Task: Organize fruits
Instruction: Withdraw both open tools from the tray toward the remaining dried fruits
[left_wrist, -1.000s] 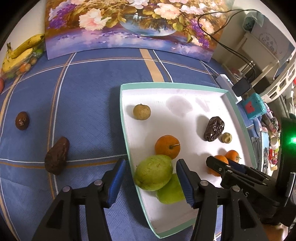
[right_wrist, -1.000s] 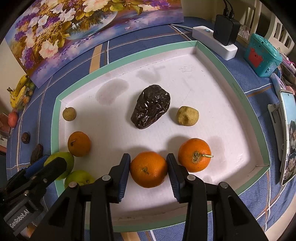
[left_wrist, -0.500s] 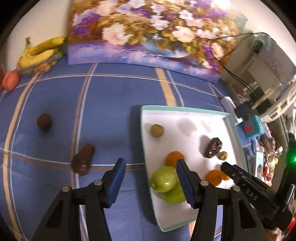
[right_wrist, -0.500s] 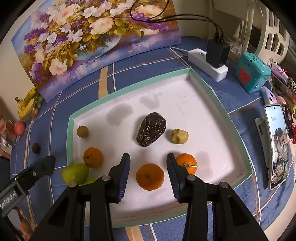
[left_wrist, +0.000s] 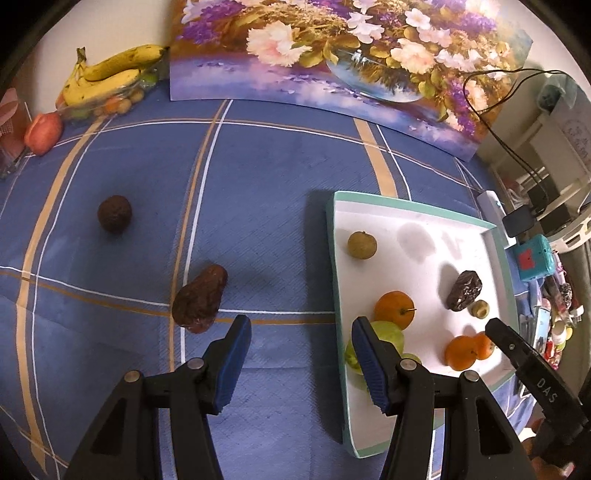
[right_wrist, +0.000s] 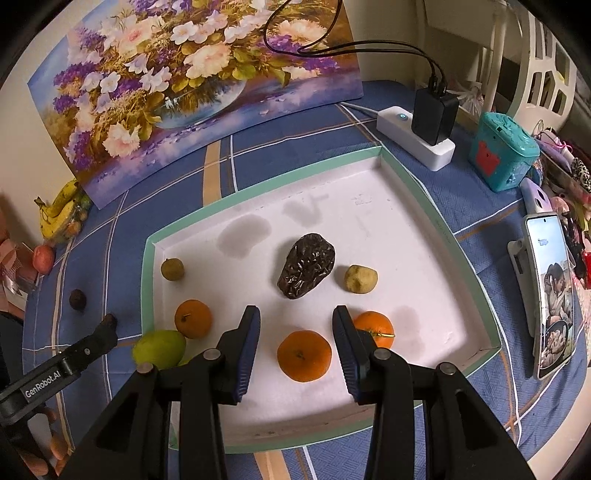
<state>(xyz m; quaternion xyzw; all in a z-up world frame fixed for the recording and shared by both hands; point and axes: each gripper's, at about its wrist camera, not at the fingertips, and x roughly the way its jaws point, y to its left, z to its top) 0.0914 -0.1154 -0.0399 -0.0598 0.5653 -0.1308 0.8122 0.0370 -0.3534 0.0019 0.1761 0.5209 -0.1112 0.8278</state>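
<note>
Both grippers have pulled up and back from the tray (right_wrist: 436, 221) since a second ago: the left gripper (left_wrist: 301, 356), which had its fingers either side of the green fruit (right_wrist: 159, 349), now hangs over the blue cloth (left_wrist: 258, 192) beside the tray's left rim, and the right gripper (right_wrist: 295, 347) has lifted off the orange (right_wrist: 304, 355) it was straddling. Both stand wide apart and hold nothing. Two dark fruits are left out on the cloth: an elongated wrinkled one (left_wrist: 200, 304) just ahead and left of the left gripper, and a small round one (left_wrist: 114, 213) farther off. The tray already holds the green fruits, three oranges, two small pale fruits and a dark wrinkled fruit (right_wrist: 306, 270). The likely step is fetching the elongated fruit with the left gripper. To do it well, swing left until the fruit sits midway between the fingers, turn the wrist so they close across its narrow width rather than its length, come down low enough to grip below its widest part, and squeeze gently, since the skin looks soft. Then carry it over the rim, not into it, and set it by its wrinkled match.
</note>
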